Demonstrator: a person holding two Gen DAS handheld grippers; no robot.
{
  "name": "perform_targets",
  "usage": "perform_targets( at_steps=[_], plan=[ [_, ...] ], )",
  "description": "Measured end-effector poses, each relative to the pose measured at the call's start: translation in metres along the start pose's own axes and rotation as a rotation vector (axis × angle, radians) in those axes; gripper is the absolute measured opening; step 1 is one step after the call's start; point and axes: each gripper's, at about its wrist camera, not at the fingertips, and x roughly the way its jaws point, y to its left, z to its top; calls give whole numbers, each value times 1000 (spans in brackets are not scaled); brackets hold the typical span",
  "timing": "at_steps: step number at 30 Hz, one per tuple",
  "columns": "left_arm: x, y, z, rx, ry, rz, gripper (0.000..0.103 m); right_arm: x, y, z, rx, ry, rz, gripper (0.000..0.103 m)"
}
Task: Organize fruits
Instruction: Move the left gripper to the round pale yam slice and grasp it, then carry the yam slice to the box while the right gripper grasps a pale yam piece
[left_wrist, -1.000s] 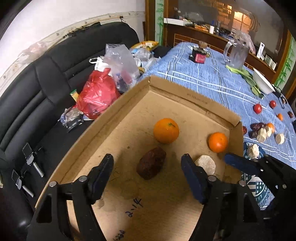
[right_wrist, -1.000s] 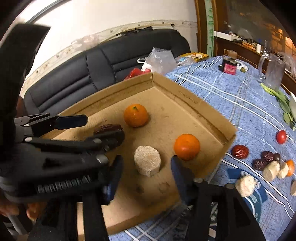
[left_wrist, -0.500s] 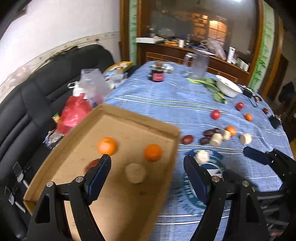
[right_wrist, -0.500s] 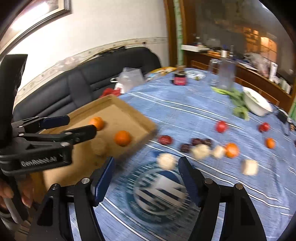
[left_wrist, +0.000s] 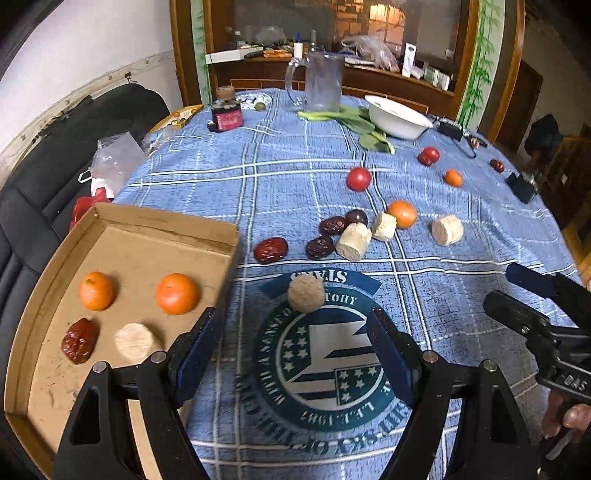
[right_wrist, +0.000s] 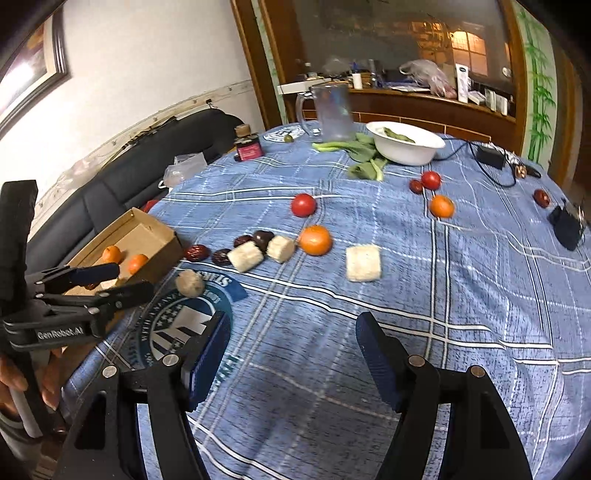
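Note:
A cardboard tray (left_wrist: 51, 266) at the table's left edge holds two oranges (left_wrist: 177, 293), a red date (left_wrist: 79, 341) and a pale round piece (left_wrist: 135, 341). My left gripper (left_wrist: 295, 347) is open and empty above the blue cloth; a pale round piece (left_wrist: 306, 294) lies just beyond its fingertips. Red dates (left_wrist: 270, 250), pale cylinders (left_wrist: 353, 242), an orange (left_wrist: 402, 213) and a tomato (left_wrist: 358, 178) lie farther on. My right gripper (right_wrist: 293, 354) is open and empty over bare cloth, with a pale block (right_wrist: 363, 262) and an orange (right_wrist: 314, 240) ahead.
A white bowl (left_wrist: 397, 116), green leaves (left_wrist: 354, 122), a glass jug (left_wrist: 321, 83) and a small dark jar (left_wrist: 225, 114) stand at the far side. A black charger (right_wrist: 567, 223) lies at the right. A black sofa with plastic bags (left_wrist: 114, 158) is left of the table.
Both grippers have swung right, away from the tray, and now point over the blue cloth toward the loose fruit. Both stay open and empty.

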Motion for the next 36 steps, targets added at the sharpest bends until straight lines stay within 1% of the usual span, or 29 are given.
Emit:
perform_targets(
  at_steps=[3, 5, 10, 13, 20, 21, 22, 23, 24, 25, 26, 27, 28, 29, 32, 36],
  plan=[
    [12, -5, 2, 5, 11, 12, 80, 3, -4, -1, -9, 0, -19, 75],
    [18, -6, 2, 0, 24, 9, 80, 6, -11, 1, 8, 1, -18, 75],
    [32, -9, 2, 5, 48, 21, 80, 26, -31, 8, 53, 20, -49, 75],
    [39, -9, 3, 3, 58, 22, 80, 41, -44, 19, 76, 36, -60, 75],
    [55, -9, 6, -3, 81, 28, 80, 77, -52, 41, 37, 69, -101, 75],
    [57, -9, 7, -4, 85, 30, 80, 82, -52, 43, 29, 79, -106, 73],
    [59, -10, 7, 1, 85, 37, 80, 87, -53, 44, 22, 90, -113, 68],
    [60, -12, 7, 11, 80, 43, 80, 92, -53, 44, 17, 105, -114, 49],
    [60, -13, 7, 15, 79, 43, 80, 93, -53, 44, 5, 90, -127, 41],
    [61, -13, 7, 20, 75, 44, 79, 93, -53, 44, 14, 93, -103, 36],
    [61, -14, 6, 25, 65, 46, 68, 92, -55, 44, 29, 94, -91, 34],
    [60, -15, 7, 35, 52, 69, 42, 91, -56, 44, 33, 93, -88, 33],
    [59, -14, 7, 35, 48, 46, 28, 89, -57, 43, 38, 94, -85, 33],
    [59, -13, 7, 25, 58, 24, 29, 85, -58, 43, 47, 92, -78, 33],
    [57, -12, 6, 26, 64, 7, 29, 68, -57, 40, 53, 57, -83, 33],
    [43, -8, 0, 5, 52, -31, 29, 41, -46, 32, 42, 12, -80, 33]
  ],
)
